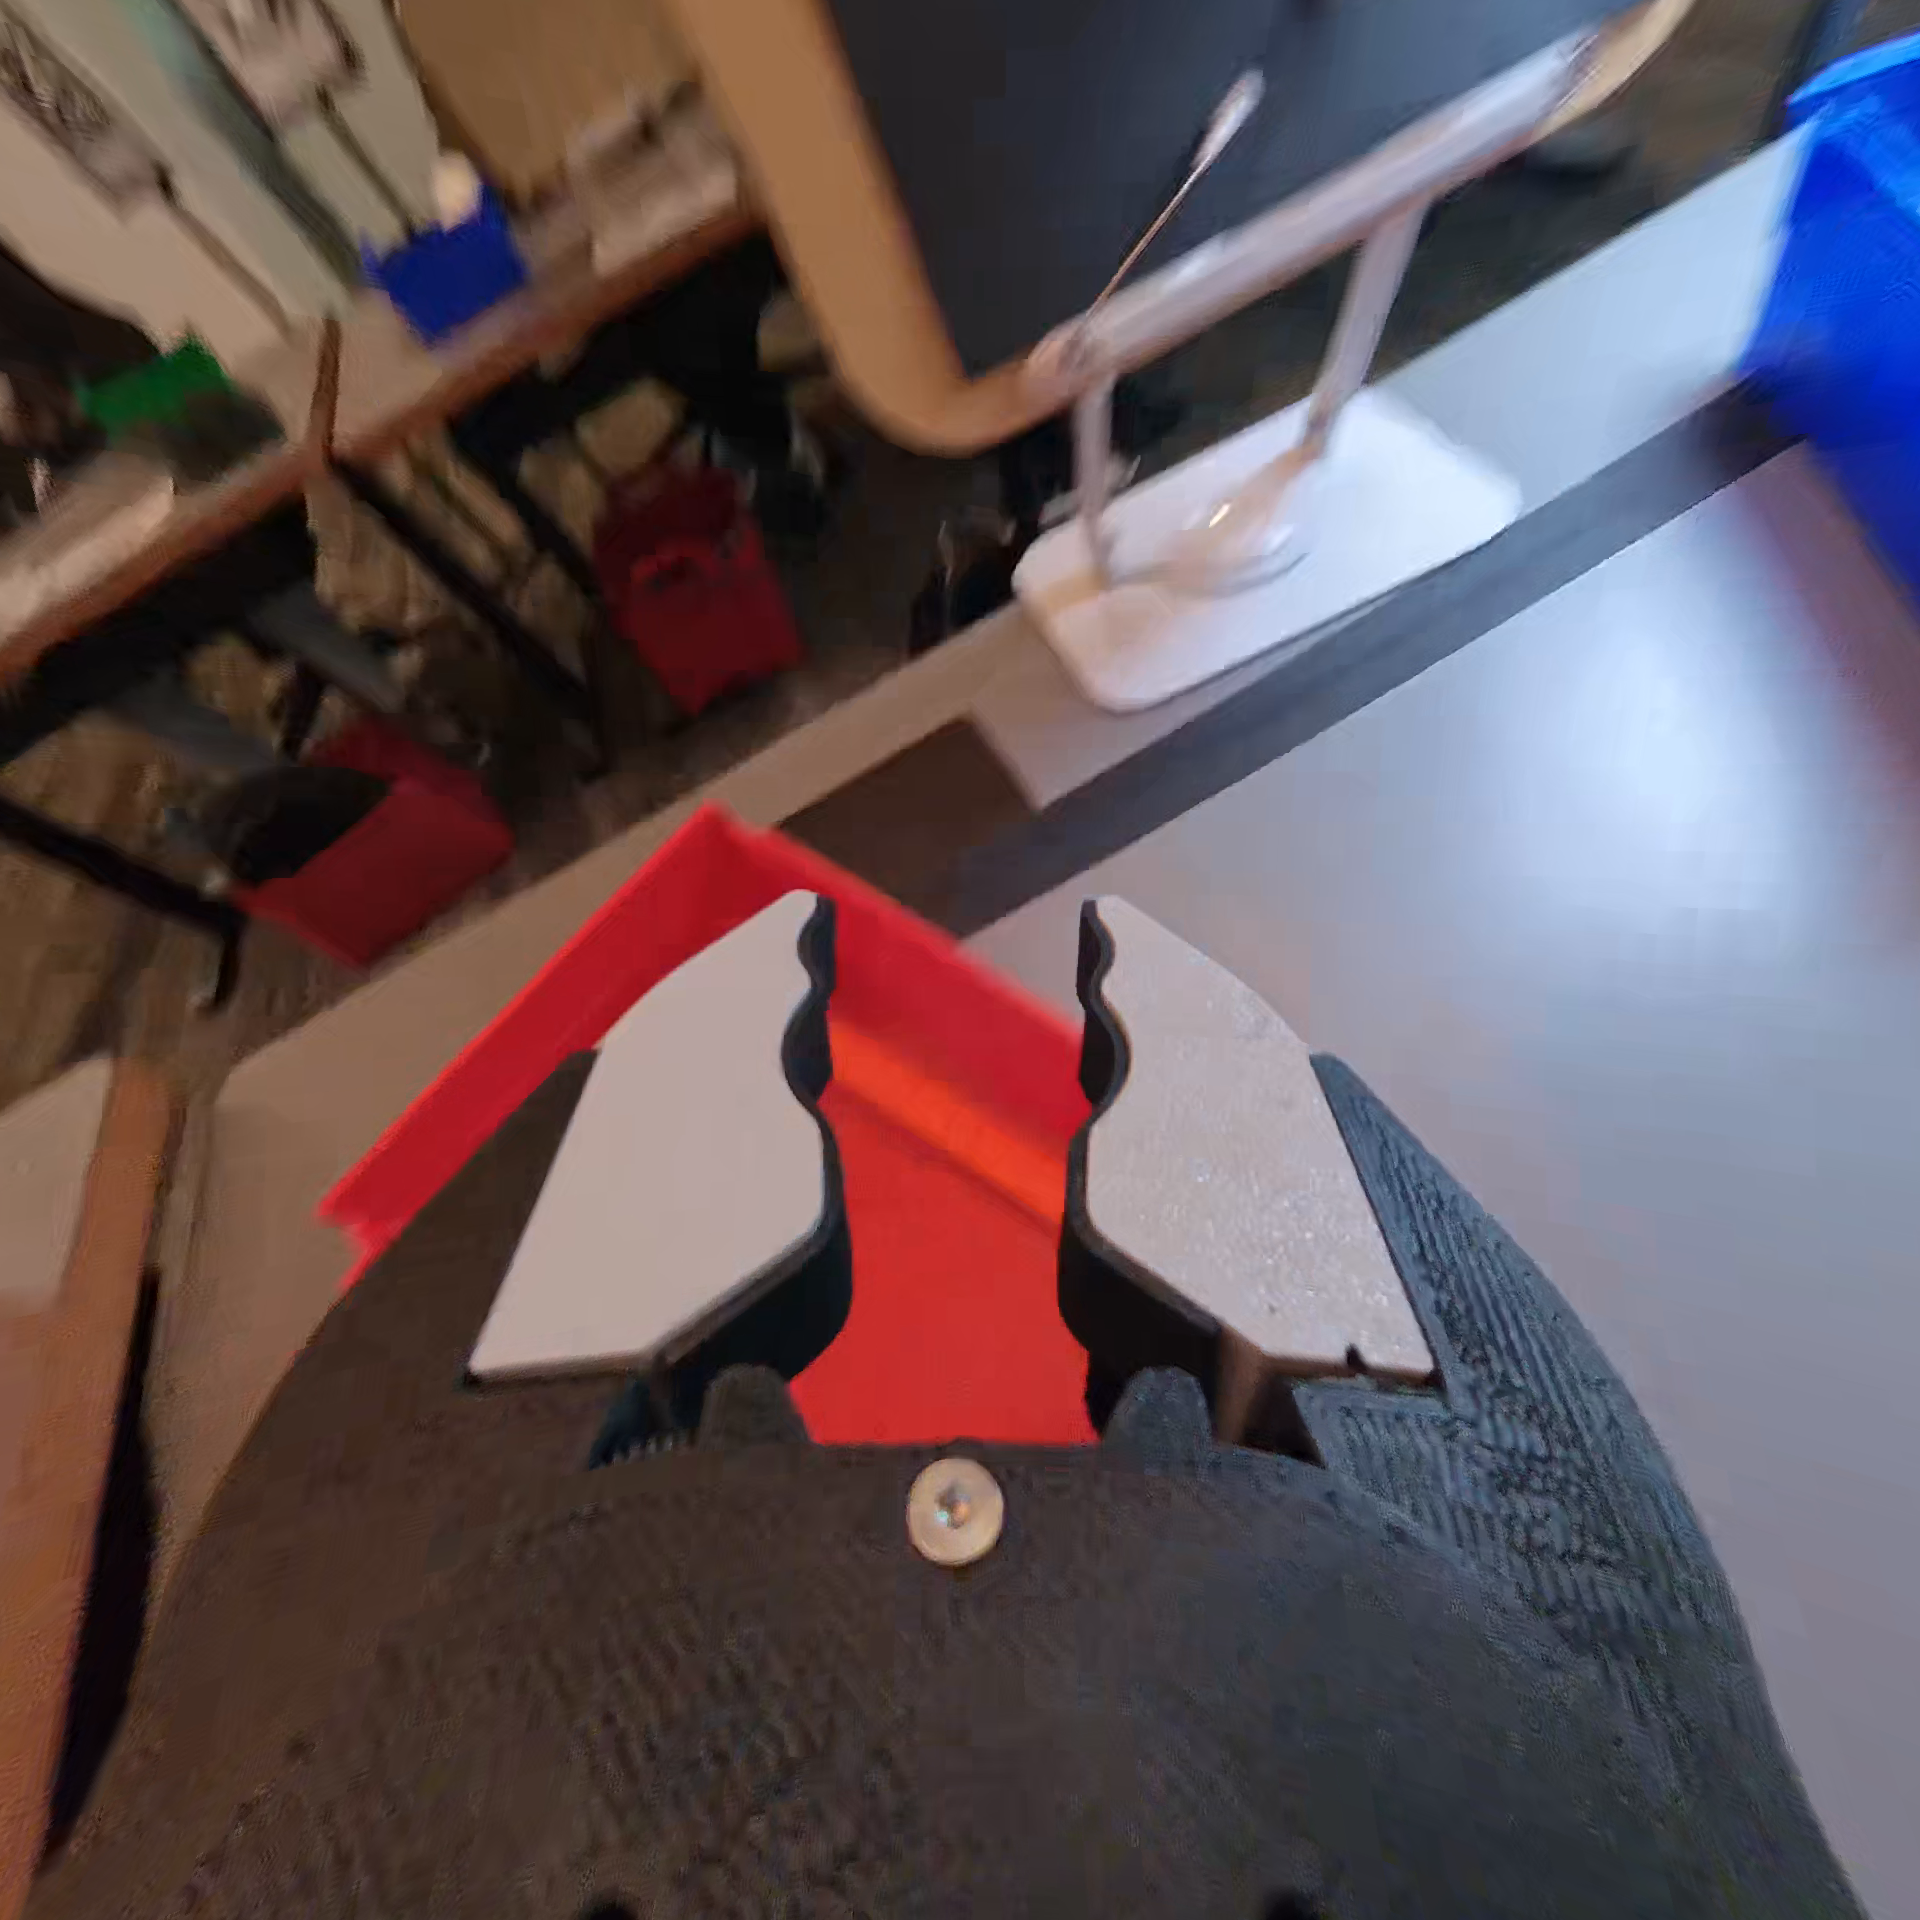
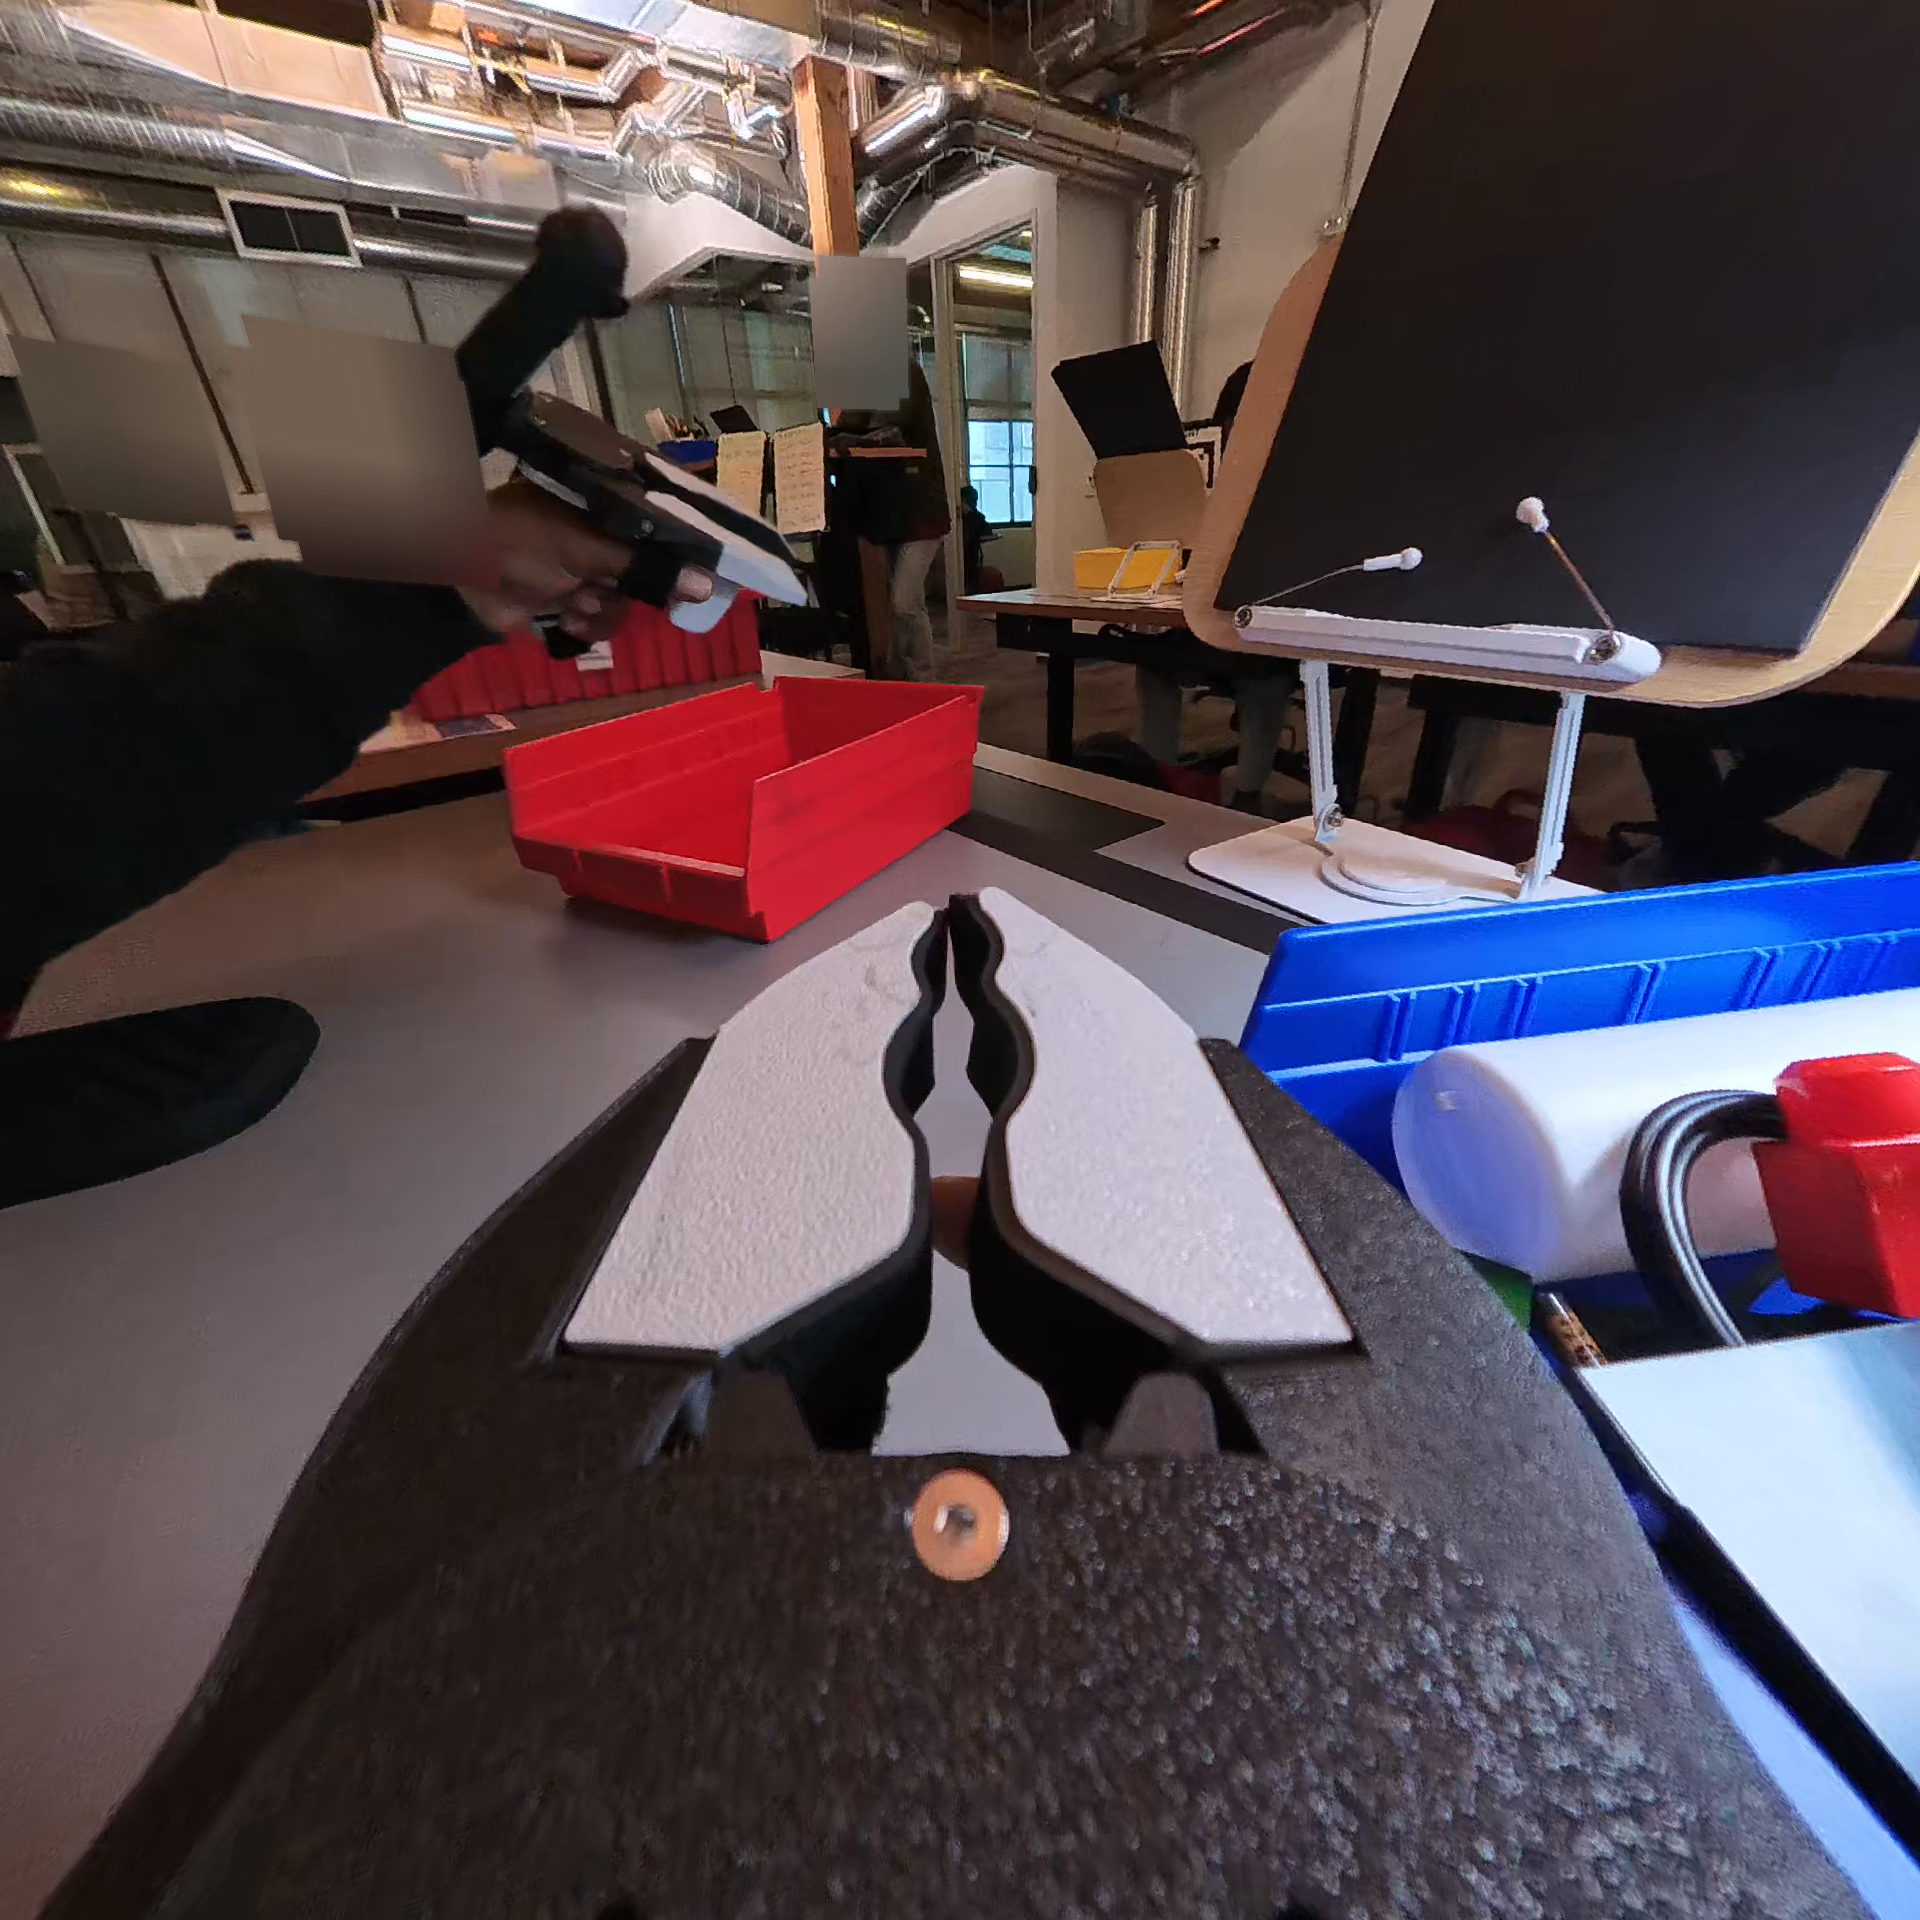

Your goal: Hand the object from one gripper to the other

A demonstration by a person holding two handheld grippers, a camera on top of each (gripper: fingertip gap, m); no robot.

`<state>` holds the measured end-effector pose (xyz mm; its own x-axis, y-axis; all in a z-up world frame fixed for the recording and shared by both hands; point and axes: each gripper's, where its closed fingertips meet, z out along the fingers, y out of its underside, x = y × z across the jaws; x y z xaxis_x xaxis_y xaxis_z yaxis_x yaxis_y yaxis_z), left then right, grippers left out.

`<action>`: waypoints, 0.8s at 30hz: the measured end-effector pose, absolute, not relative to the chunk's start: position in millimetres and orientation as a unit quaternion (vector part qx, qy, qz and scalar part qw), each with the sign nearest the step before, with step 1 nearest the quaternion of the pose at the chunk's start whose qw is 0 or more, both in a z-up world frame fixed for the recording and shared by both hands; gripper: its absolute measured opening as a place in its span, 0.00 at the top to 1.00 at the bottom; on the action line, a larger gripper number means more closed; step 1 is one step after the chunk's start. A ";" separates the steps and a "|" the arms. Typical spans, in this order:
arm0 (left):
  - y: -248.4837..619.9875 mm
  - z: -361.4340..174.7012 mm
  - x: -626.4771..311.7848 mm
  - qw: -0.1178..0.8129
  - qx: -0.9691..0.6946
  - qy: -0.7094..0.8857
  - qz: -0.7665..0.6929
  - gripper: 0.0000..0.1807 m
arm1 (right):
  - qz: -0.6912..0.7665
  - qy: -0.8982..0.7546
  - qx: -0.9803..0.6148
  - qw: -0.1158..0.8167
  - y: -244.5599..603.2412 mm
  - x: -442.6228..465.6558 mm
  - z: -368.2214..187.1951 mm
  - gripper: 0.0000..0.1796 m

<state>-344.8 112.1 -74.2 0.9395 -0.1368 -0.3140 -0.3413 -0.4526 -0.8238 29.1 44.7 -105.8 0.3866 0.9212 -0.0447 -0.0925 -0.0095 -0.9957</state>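
My left gripper [image 1: 956, 914] is open and empty, and hovers over an empty red bin [image 1: 675, 904] on the grey table. In the right wrist view a person's hand in a black sleeve holds it [image 2: 764, 587] above and left of the red bin [image 2: 862, 831]. My right gripper [image 2: 951, 904] is shut with its tips touching, low over the table next to a blue bin [image 2: 1558, 956]. A small brown thing [image 2: 951, 1205] shows in the gap between its fingers; I cannot tell what it is.
The blue bin holds a white cylinder [image 2: 1538, 1143], a red block [image 2: 1849, 1174] with black cables and a white sheet [image 2: 1787, 1455]. A white stand [image 2: 1392, 862] carrying a black board stands behind it, and it also shows in the left wrist view [image 1: 1247, 561]. People and other tables are farther back. Some 35 cm of space lies between my two pairs of fingers.
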 end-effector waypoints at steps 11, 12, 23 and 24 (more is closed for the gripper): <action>142.6 -196.0 -506.0 0.203 -0.977 -0.038 0.044 0.65 | 0.428 -0.388 -0.571 0.583 34.1 19.1 -127.4 0.99; 145.2 -205.3 -513.0 0.184 -0.980 -0.041 0.059 0.64 | 0.433 -0.389 -0.570 0.580 32.7 18.3 -129.7 0.99; 158.6 -240.5 -517.6 0.128 -0.979 0.045 0.153 0.72 | 0.436 -0.428 -0.546 0.574 21.7 9.8 -138.0 0.97; 160.7 -230.8 -513.8 0.151 -0.971 0.065 0.173 0.73 | 0.426 -0.432 -0.546 0.577 22.2 9.3 -138.8 0.97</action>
